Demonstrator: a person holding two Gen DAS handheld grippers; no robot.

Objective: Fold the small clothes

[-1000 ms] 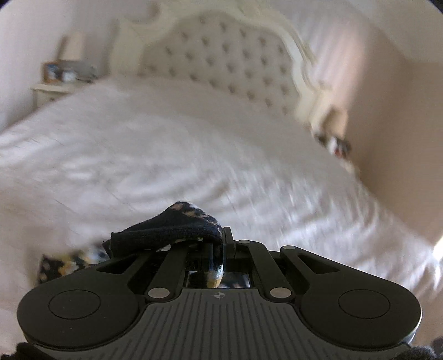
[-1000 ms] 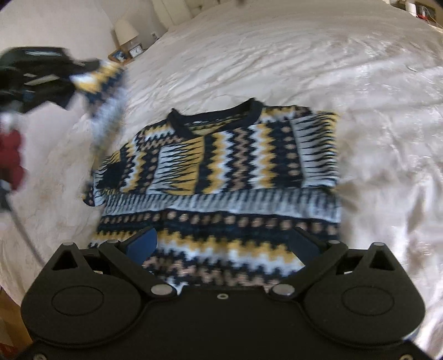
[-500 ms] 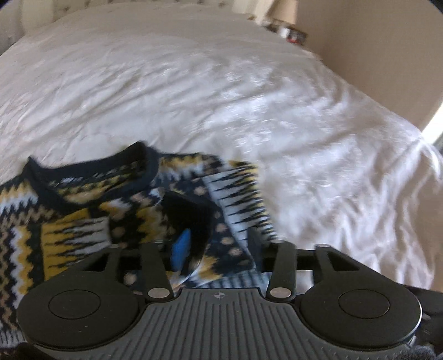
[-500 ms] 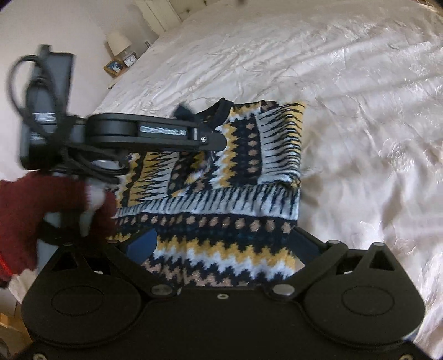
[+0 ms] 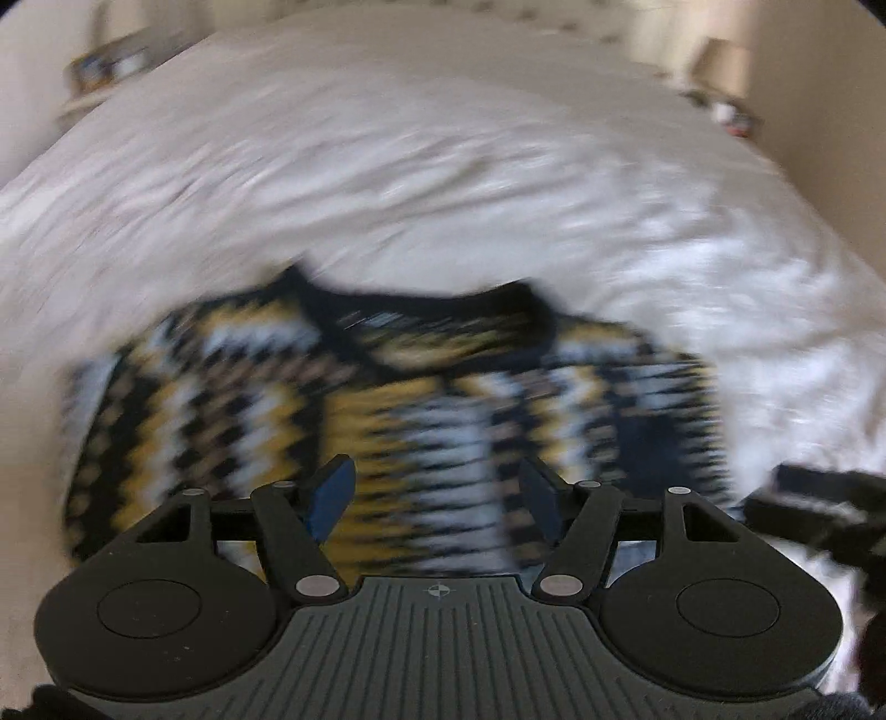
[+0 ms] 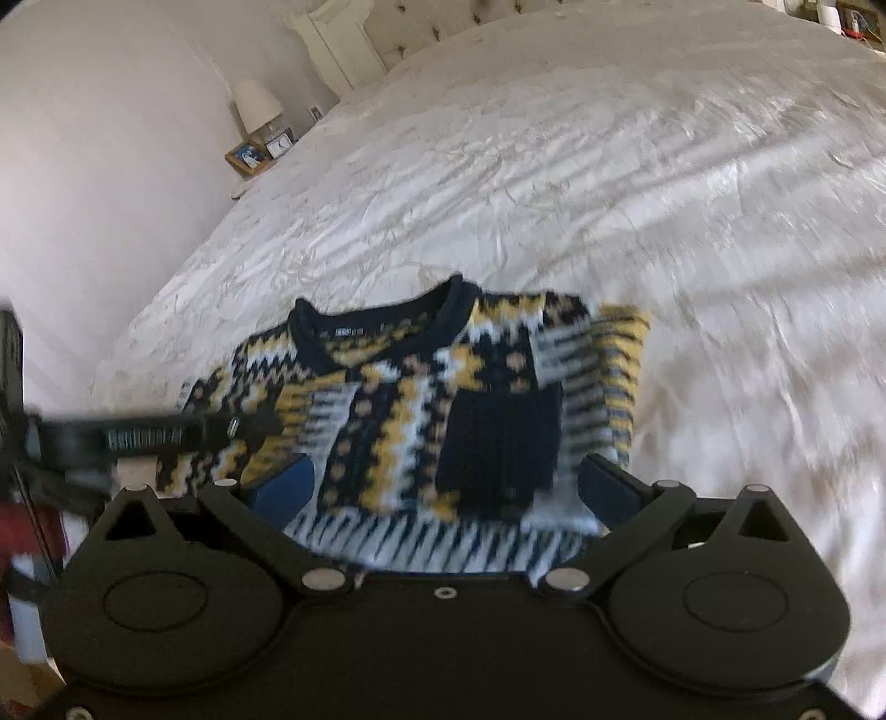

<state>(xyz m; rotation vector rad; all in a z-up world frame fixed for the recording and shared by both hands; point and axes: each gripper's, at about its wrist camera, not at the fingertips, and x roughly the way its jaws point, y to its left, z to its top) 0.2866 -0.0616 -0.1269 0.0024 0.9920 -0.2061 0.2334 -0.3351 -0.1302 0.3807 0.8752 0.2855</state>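
Observation:
A small knit sweater (image 6: 421, 410) in navy, yellow and white zigzags lies on the white bed, neck away from me, both sleeves folded across its front. It shows blurred in the left wrist view (image 5: 387, 415). My left gripper (image 5: 437, 493) is open and empty over the sweater's lower half; it also shows at the left of the right wrist view (image 6: 166, 435). My right gripper (image 6: 448, 493) is open and empty, just above the sweater's hem. Its dark body shows at the right edge of the left wrist view (image 5: 819, 509).
The white bedspread (image 6: 609, 194) stretches far behind and to the right of the sweater. A tufted headboard (image 6: 443, 27) stands at the back. A bedside table with a lamp (image 6: 257, 102) and picture frames is at the left.
My left gripper carried the sleeve across the sweater, let it go and opened, then pulled back toward the hem. The sleeve now lies folded on the front. My right gripper stayed open.

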